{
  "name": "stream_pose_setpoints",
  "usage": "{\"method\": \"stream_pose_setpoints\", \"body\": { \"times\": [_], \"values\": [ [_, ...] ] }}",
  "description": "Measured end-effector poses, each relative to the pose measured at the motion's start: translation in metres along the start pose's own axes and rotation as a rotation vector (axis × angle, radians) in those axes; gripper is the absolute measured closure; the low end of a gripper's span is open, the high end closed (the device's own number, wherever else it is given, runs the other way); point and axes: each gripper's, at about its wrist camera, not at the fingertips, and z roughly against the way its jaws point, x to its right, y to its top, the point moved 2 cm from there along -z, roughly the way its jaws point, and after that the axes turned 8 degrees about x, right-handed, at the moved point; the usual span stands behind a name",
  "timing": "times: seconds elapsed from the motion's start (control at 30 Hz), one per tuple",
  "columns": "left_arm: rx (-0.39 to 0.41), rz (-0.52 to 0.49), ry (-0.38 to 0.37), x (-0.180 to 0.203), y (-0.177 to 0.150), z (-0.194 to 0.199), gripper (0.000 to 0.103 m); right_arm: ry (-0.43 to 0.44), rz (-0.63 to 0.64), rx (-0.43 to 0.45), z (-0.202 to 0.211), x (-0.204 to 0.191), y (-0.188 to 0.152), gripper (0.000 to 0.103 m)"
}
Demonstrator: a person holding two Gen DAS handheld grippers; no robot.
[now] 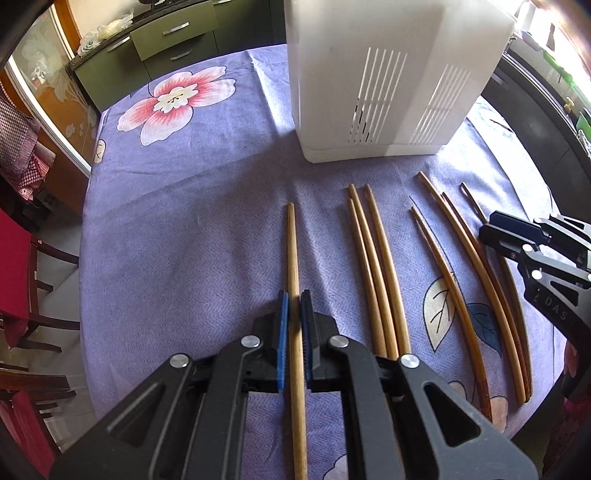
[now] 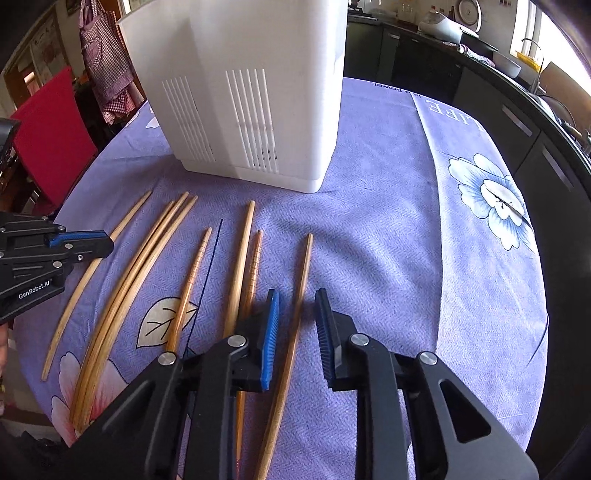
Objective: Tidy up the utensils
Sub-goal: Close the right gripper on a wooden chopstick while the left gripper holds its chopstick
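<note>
Your left gripper is clamped on the leftmost chopstick, which lies flat on the cloth. Further right, the other chopsticks lie side by side. Your right gripper straddles the rightmost chopstick with its pads clear of it. You're at the pickup step: close the right, then lift both toward the white holder behind.

Around my worktop: dark green drawers at eleven o'clock, a red chair at nine, a sunlit window blazing at two, dark cabinets beneath it.
</note>
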Motion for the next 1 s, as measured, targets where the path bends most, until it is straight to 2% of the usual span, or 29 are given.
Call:
{"method": "stream_pose_setpoints", "body": {
  "times": [0.07, 0.1, 0.3, 0.53, 0.7, 1.0],
  "values": [
    [0.001, 0.0, -0.003, 0.0, 0.0, 0.0, 0.096, 0.001, 0.0, -0.001, 0.0, -0.002, 0.0, 0.096],
    [0.001, 0.001, -0.007, -0.001, 0.0, 0.0, 0.096, -0.002, 0.0, -0.002, 0.0, -0.003, 0.001, 0.096],
    [0.005, 0.007, -0.025, -0.003, 0.0, 0.0, 0.096, 0.037, -0.046, 0.027, 0.017, 0.003, 0.001, 0.097],
    [0.009, 0.041, -0.081, -0.01, 0.004, 0.001, 0.096, 0.073, -0.09, 0.153, 0.072, 0.018, 0.015, 0.097],
    [0.07, 0.03, -0.093, -0.01, 0.011, 0.024, 0.096, 0.094, -0.117, 0.249, 0.11, 0.028, 0.025, 0.097],
    [0.208, 0.006, -0.106, -0.01, 0.025, 0.087, 0.096, 0.111, -0.131, 0.316, 0.143, 0.029, 0.028, 0.097]
  ]
}}
